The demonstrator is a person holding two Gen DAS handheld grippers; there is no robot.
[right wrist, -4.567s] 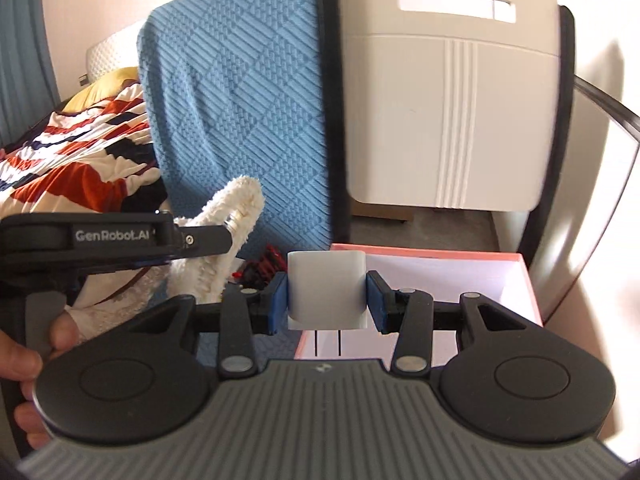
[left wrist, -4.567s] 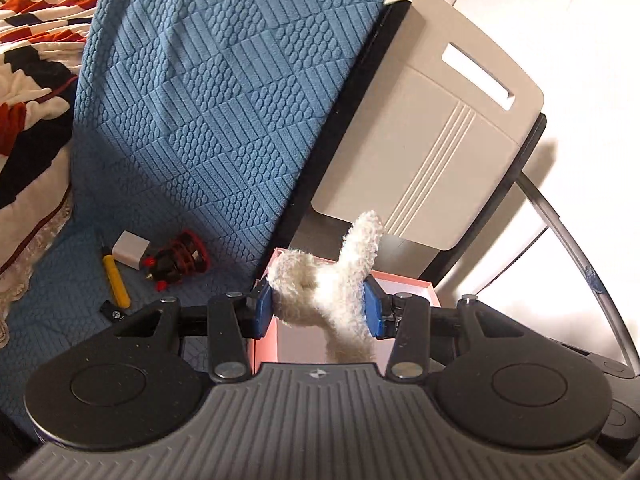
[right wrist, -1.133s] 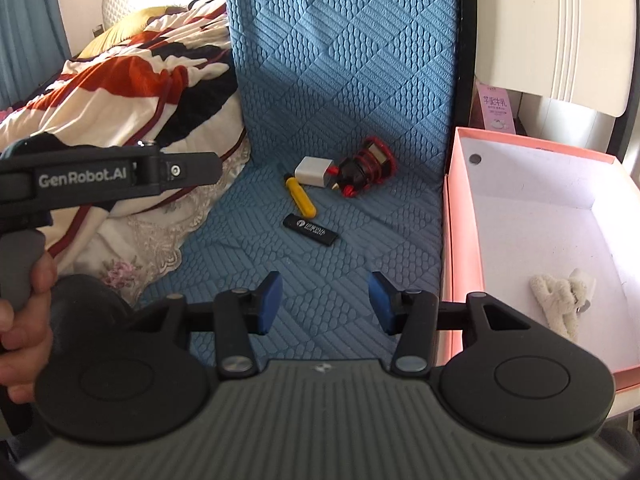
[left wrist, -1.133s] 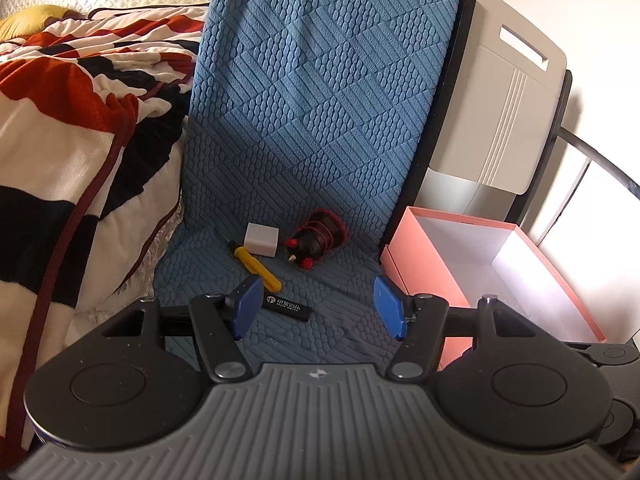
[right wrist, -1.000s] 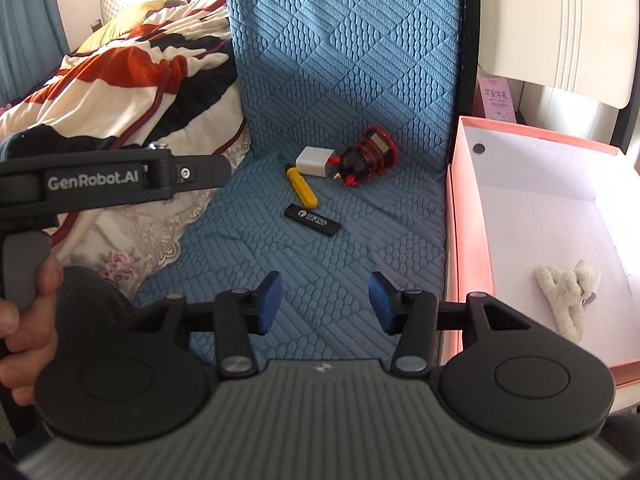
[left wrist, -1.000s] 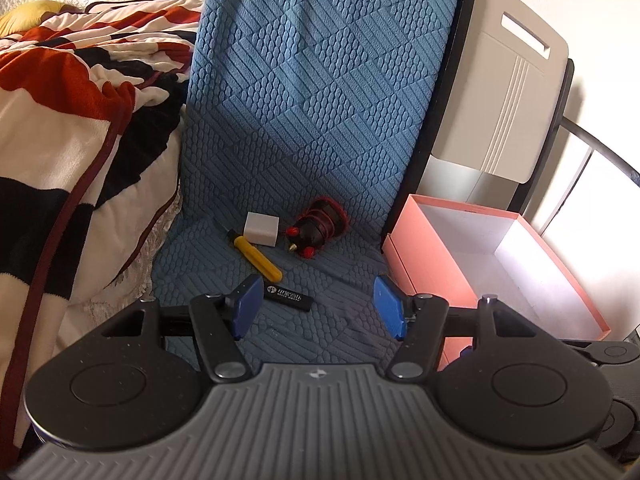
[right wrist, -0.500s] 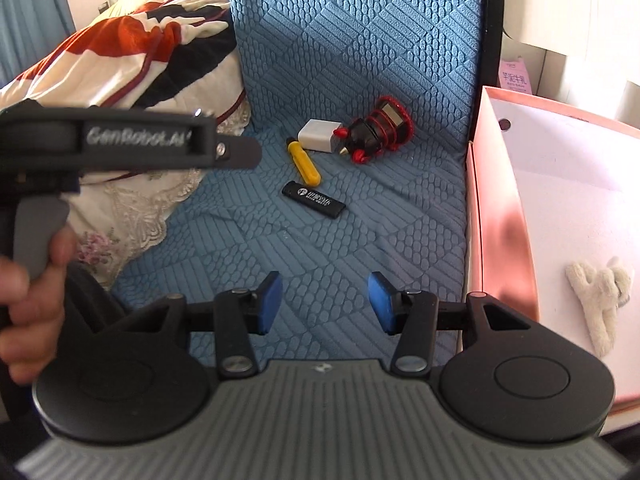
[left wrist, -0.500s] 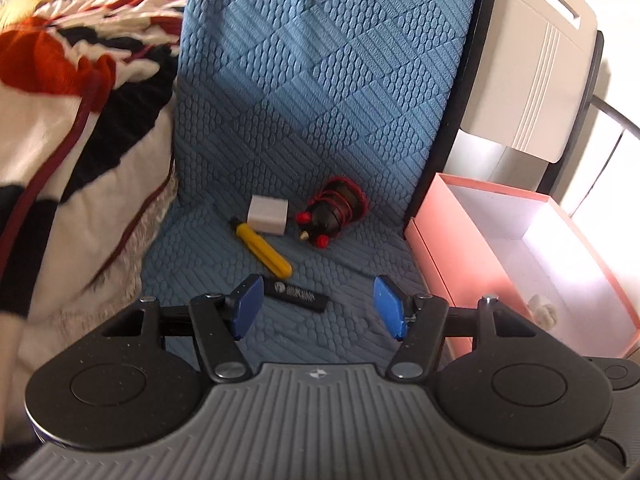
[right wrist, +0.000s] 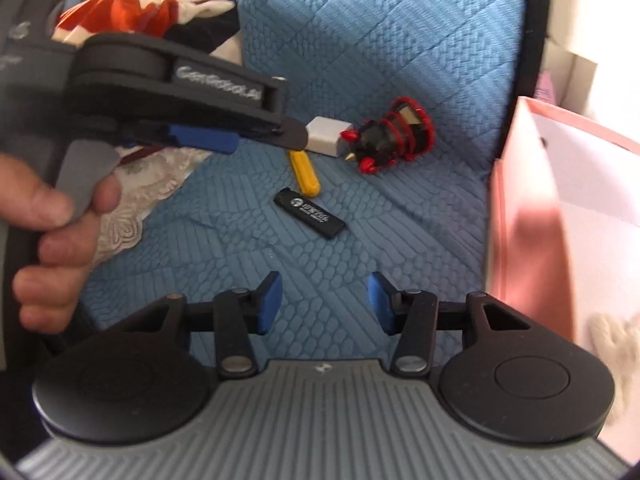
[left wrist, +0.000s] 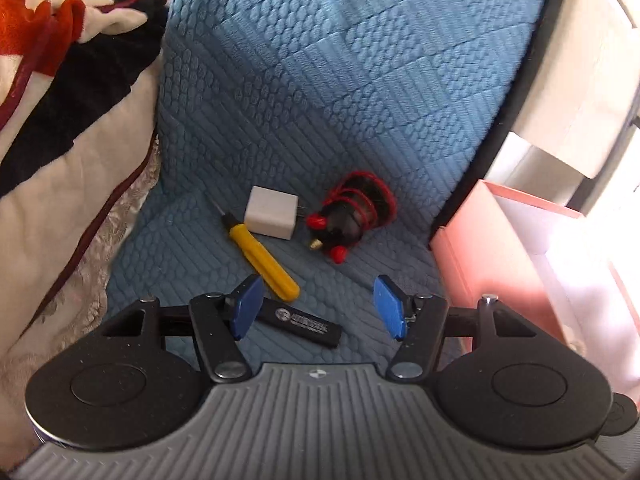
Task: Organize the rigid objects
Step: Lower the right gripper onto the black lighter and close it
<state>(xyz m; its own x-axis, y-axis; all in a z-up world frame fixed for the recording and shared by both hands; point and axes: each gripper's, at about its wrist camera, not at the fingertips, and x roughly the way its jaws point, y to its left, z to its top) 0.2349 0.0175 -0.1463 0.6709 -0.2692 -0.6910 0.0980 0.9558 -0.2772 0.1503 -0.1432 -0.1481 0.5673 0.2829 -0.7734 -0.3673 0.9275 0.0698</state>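
Both grippers have been lowered toward the blue quilted cushion [left wrist: 360,92]. Left gripper [left wrist: 316,312], jaws open and empty, is nearer the flat black lighter [left wrist: 308,323], lying just below, long axis crosswise. Right gripper [right wrist: 324,302] open, empty, farther back.

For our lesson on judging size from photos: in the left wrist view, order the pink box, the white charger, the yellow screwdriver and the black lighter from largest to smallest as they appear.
1. Pink box
2. Yellow screwdriver and black lighter: similar length; lighter is nearer and partly hidden, so unranked
3. White charger
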